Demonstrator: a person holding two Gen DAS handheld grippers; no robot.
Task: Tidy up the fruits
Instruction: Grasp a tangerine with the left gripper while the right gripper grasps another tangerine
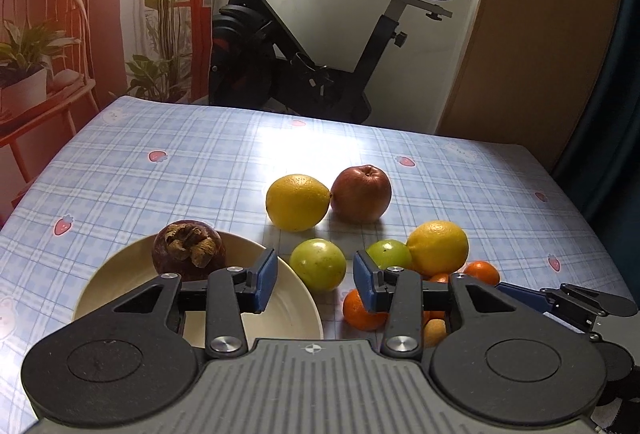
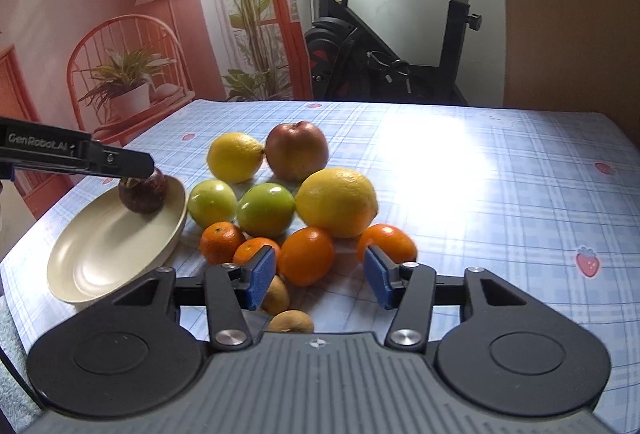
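Fruit crowding is the risk: the right gripper (image 2: 320, 276), jaws wide and empty, hovers over packed tangerines (image 2: 306, 255), so closing could nudge neighbours and set the lemon (image 2: 337, 202) rolling. The left gripper (image 1: 315, 279) is likewise spread, holding nothing. The cream plate (image 2: 104, 246) holds only a mangosteen (image 2: 143, 191); other fruit lies on the tablecloth (image 2: 500, 194).

Exercise bike (image 1: 320, 34) behind checked tablecloth (image 1: 180, 170), beside mural (image 2: 132, 34).

Two lemons (image 2: 235, 157), four oranges (image 2: 306, 255), one plate (image 2: 100, 254)
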